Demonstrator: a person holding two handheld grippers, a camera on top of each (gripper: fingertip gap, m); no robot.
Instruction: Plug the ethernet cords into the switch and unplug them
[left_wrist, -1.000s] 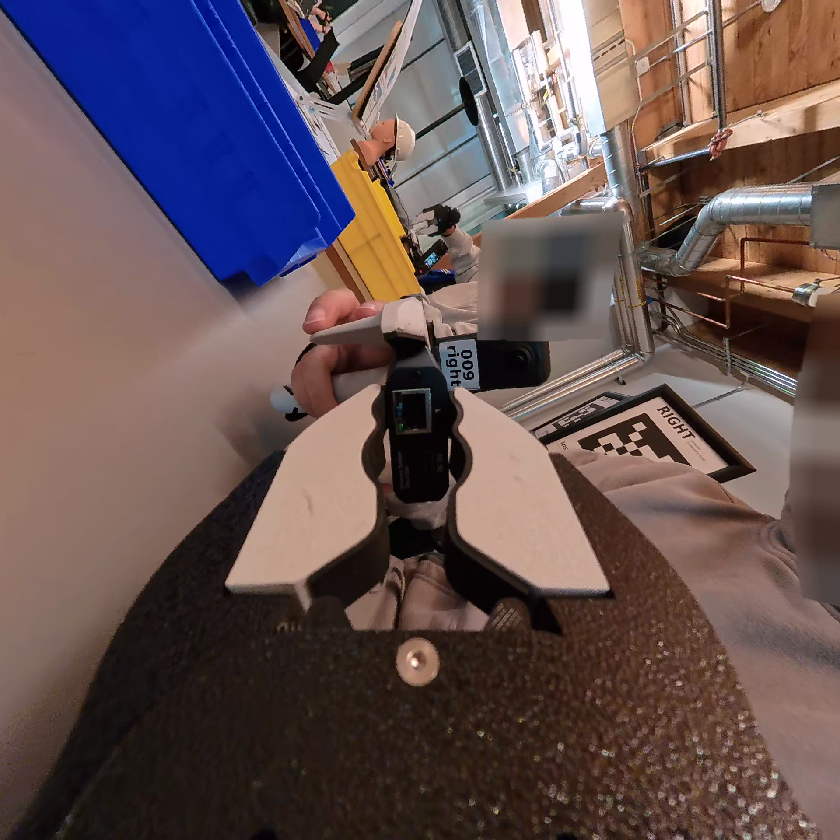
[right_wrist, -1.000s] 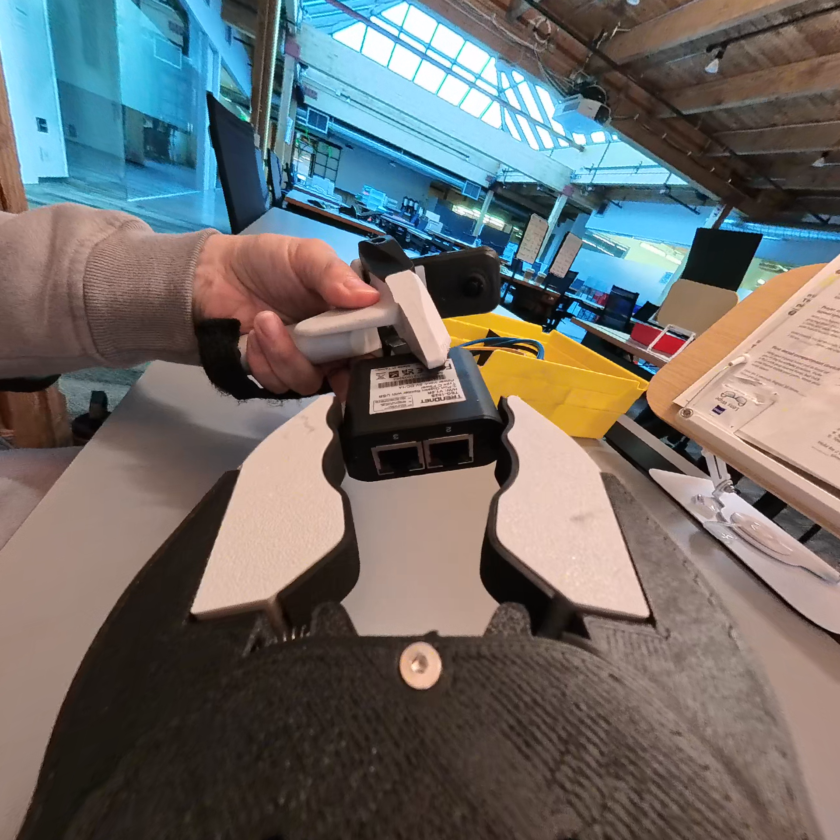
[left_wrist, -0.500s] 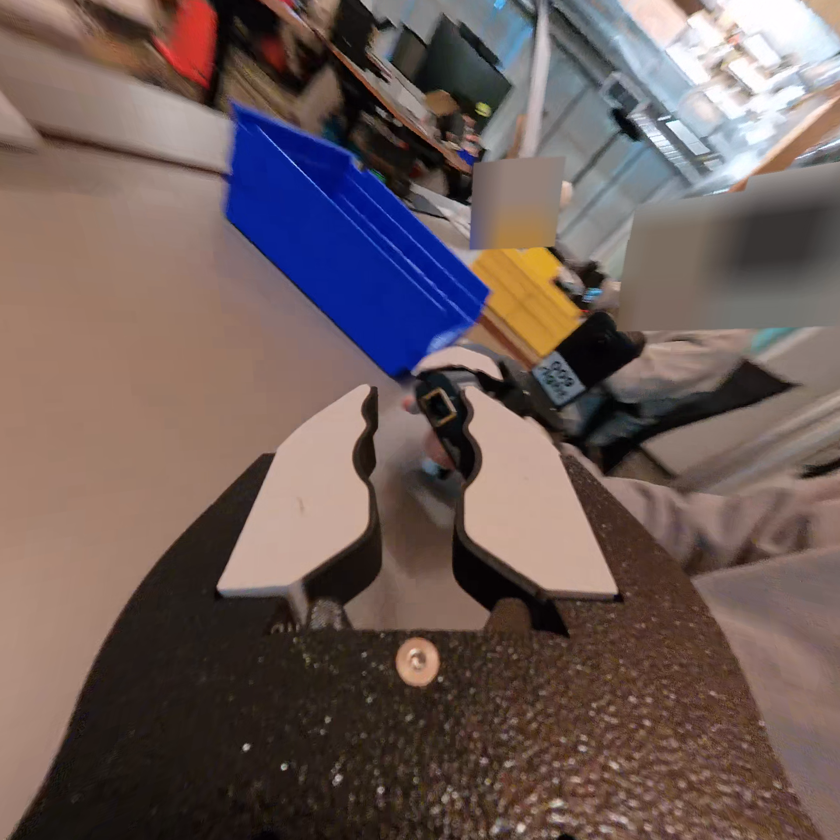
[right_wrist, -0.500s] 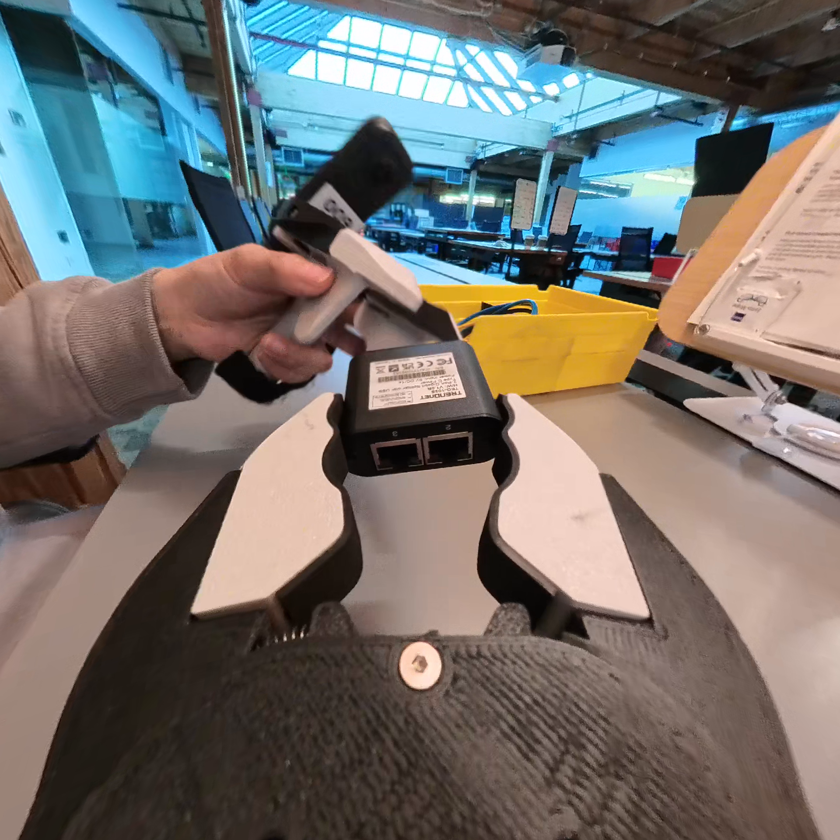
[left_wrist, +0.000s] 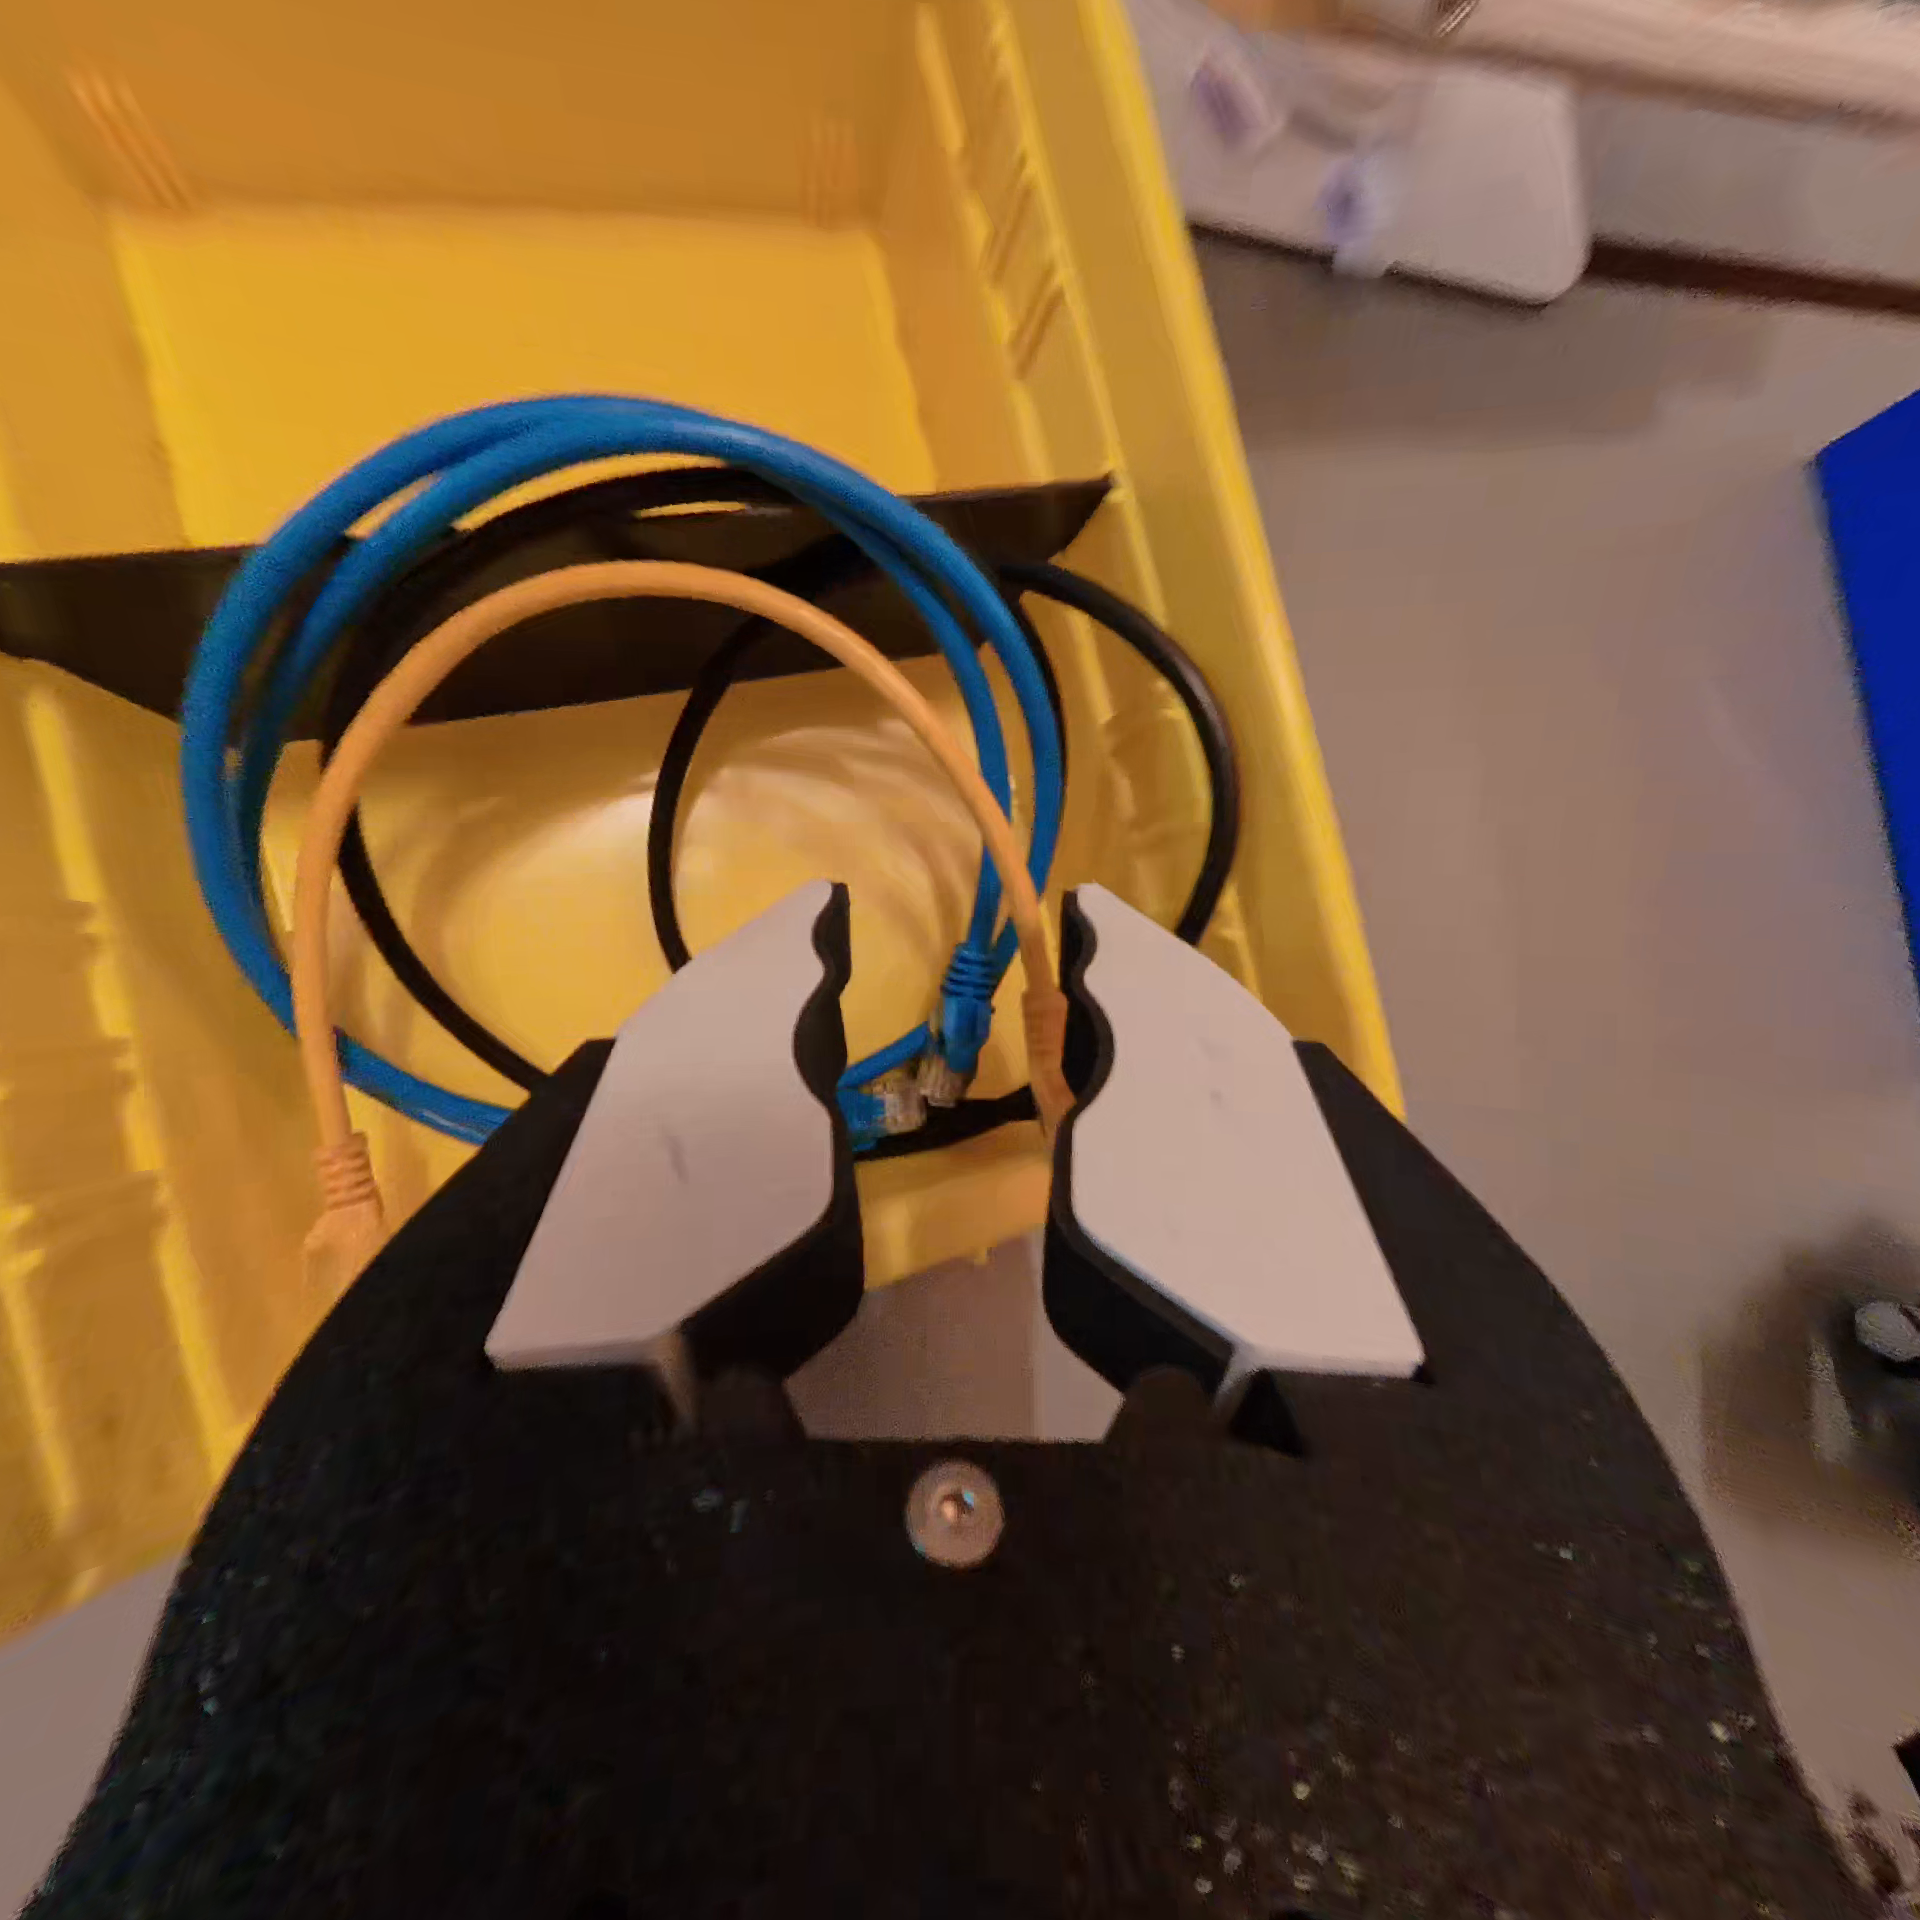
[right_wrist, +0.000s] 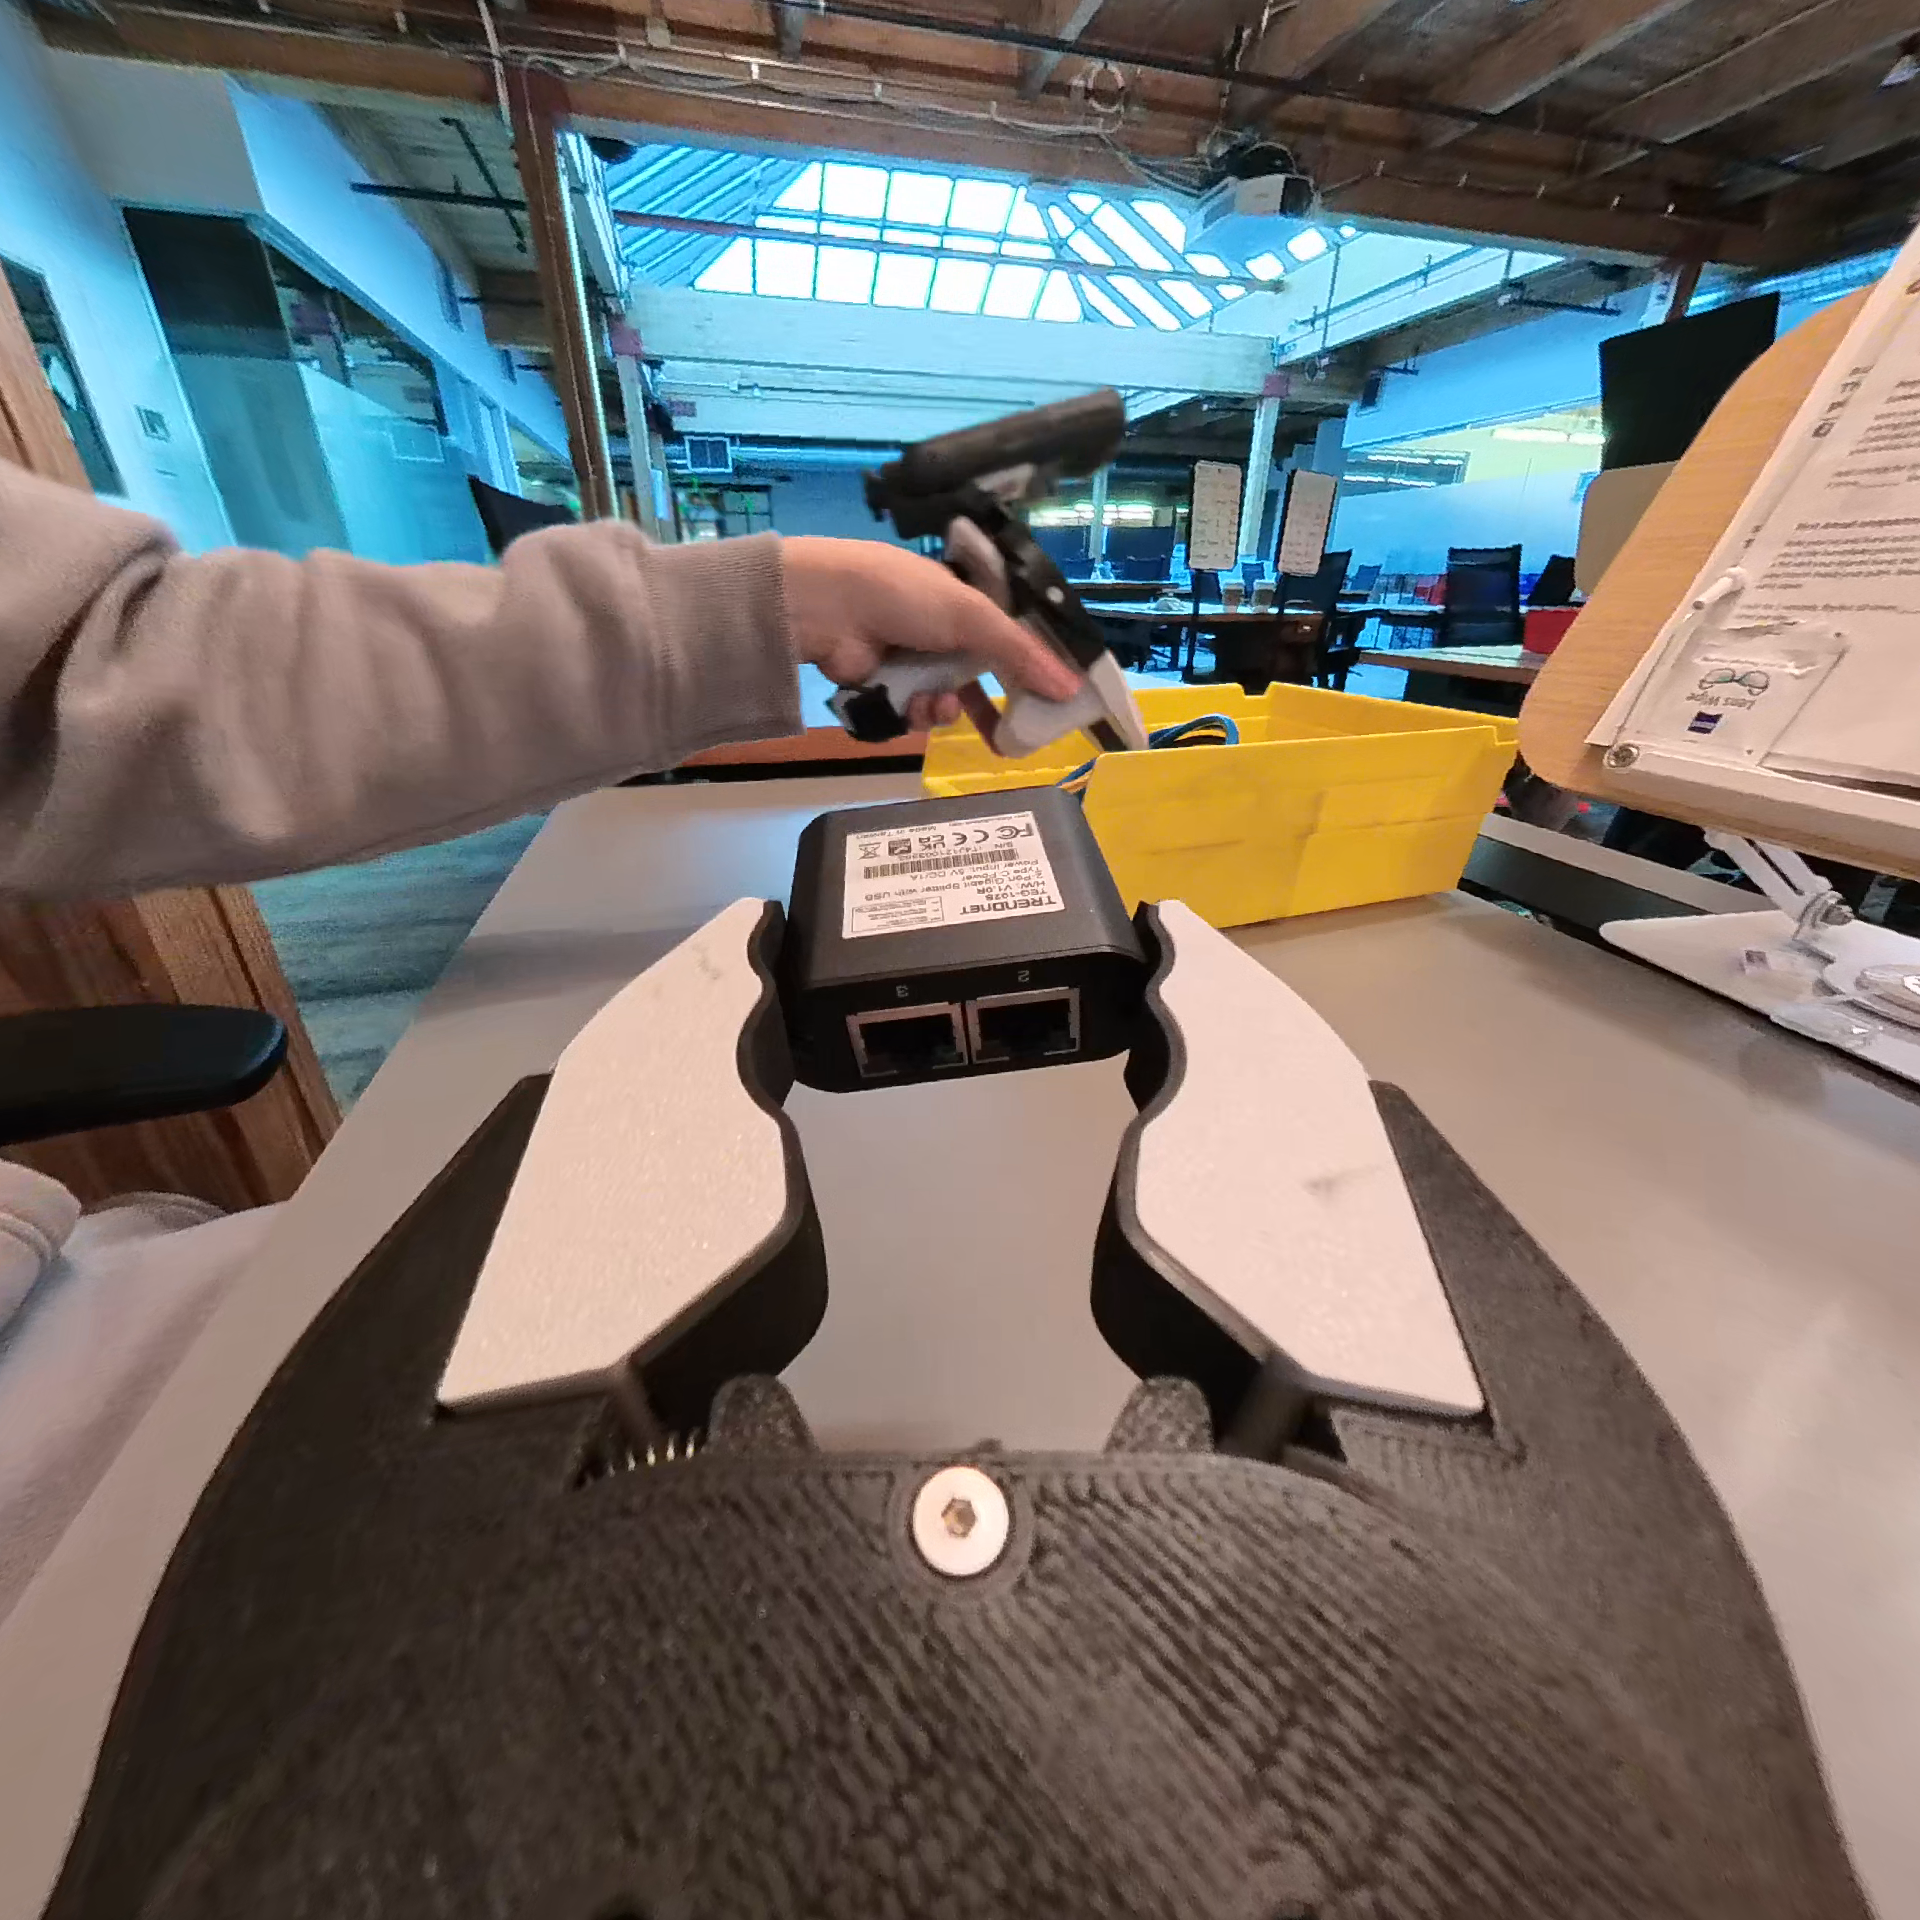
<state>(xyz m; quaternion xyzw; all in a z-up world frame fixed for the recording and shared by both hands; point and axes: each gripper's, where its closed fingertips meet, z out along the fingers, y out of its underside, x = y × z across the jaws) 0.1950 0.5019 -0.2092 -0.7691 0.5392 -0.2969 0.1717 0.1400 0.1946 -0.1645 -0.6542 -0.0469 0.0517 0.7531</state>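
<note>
Reaching over the near rim of the yellow bin (left_wrist: 1164, 343) with my left tongs (left_wrist: 951, 914), I hold them apart and empty, and the blue cord's (left_wrist: 582, 436) plug (left_wrist: 966, 1023) lies in the gap just ahead of the tips, its long axis running roughly along my fingers, with the orange cord's (left_wrist: 665, 592) plug (left_wrist: 1044, 1039) just beside the right finger. My right tongs (right_wrist: 961, 914) are clamped on the black switch (right_wrist: 951, 894) above the worktop (right_wrist: 1610, 1195), its two empty ports facing back toward me. My left hand is plainly the nearer to the cords, so I judge the pick falls to it.
</note>
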